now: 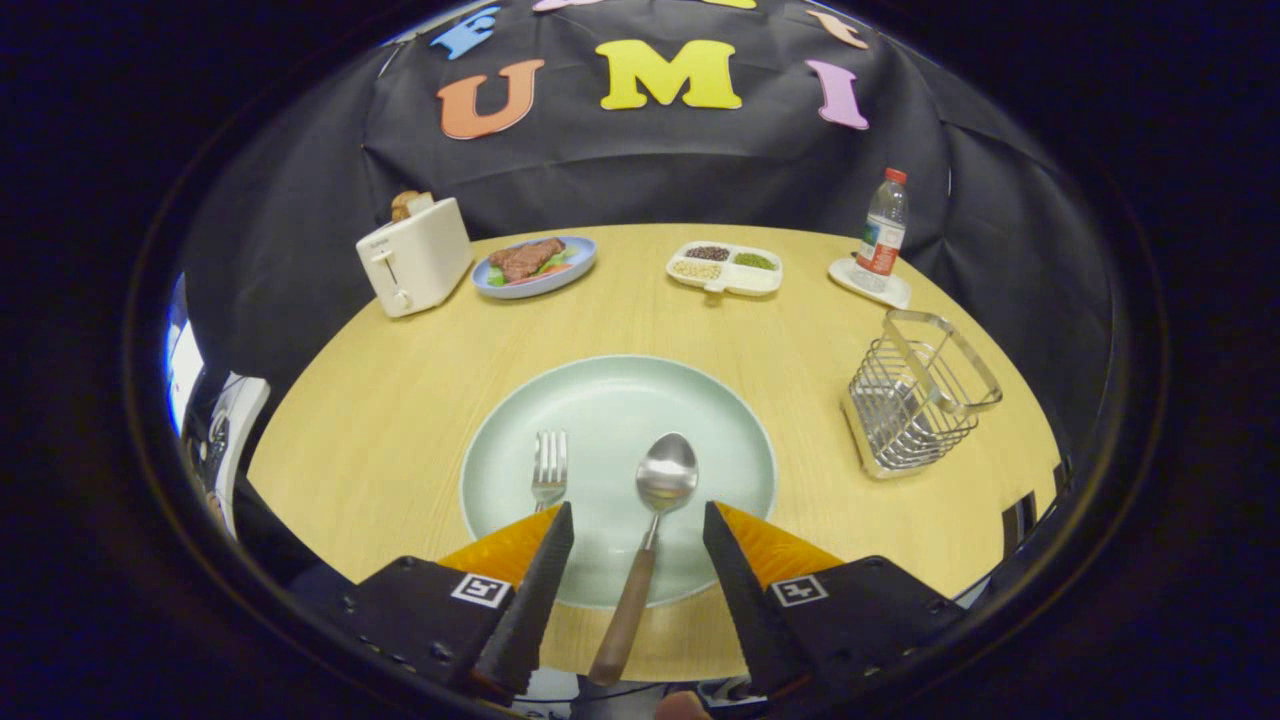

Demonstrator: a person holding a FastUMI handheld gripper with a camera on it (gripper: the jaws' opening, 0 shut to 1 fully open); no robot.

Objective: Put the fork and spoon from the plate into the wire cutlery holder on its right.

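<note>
Nothing is done yet: fork [549, 468] and spoon [652, 510] both lie on the plate [617, 400], the wire cutlery holder [918, 392] to its right stands empty, and the gripper [638, 524] jaws straddle the spoon's handle, wide open, holding nothing.

Toaster [415, 257], steak plate [535, 265], divided snack tray [725, 268], water bottle [883, 232] along table's [380, 420] far edge.

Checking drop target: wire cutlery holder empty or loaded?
Empty: wire cutlery holder shows only bare wires inside. Fork and spoon lie on the plate.
</note>
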